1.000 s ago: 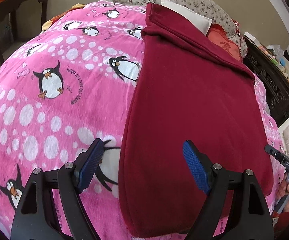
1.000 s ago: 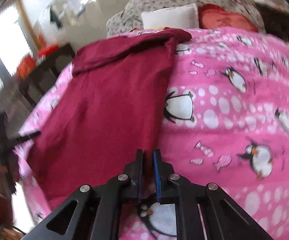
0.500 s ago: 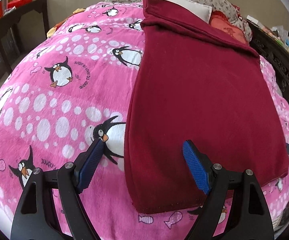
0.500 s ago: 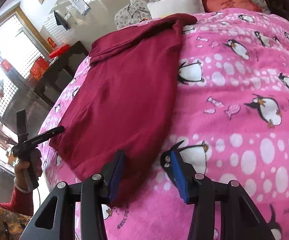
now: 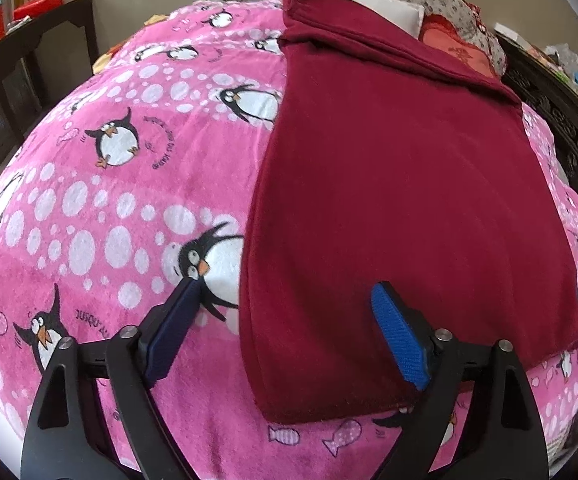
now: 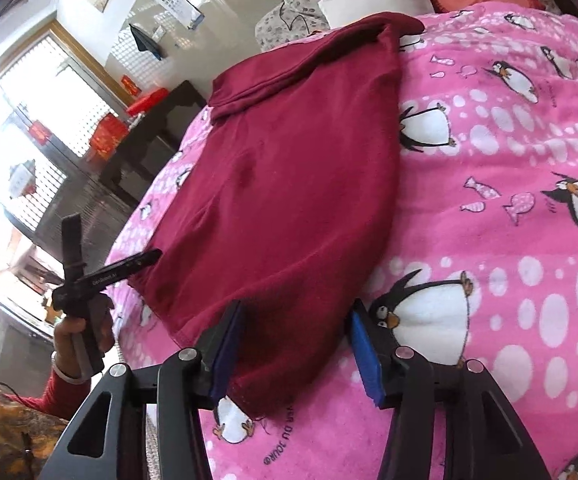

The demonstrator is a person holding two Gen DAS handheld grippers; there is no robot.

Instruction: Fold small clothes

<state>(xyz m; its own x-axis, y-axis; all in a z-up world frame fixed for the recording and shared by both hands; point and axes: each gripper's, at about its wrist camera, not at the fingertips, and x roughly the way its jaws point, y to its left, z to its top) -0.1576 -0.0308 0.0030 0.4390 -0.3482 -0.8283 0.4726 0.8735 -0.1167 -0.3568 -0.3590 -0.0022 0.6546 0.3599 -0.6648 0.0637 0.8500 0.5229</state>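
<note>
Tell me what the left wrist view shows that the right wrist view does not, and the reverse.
Only the left wrist view shows the left gripper, open, astride the garment's near left edge, and the carved dark bed frame.

Only the right wrist view shows the right gripper, whose jaws have just been opening and now stand apart around the near right corner. It also shows the hand holding the other tool and the bright window.

Both show the dark red garment, the pink penguin blanket and the white pillow.
</note>
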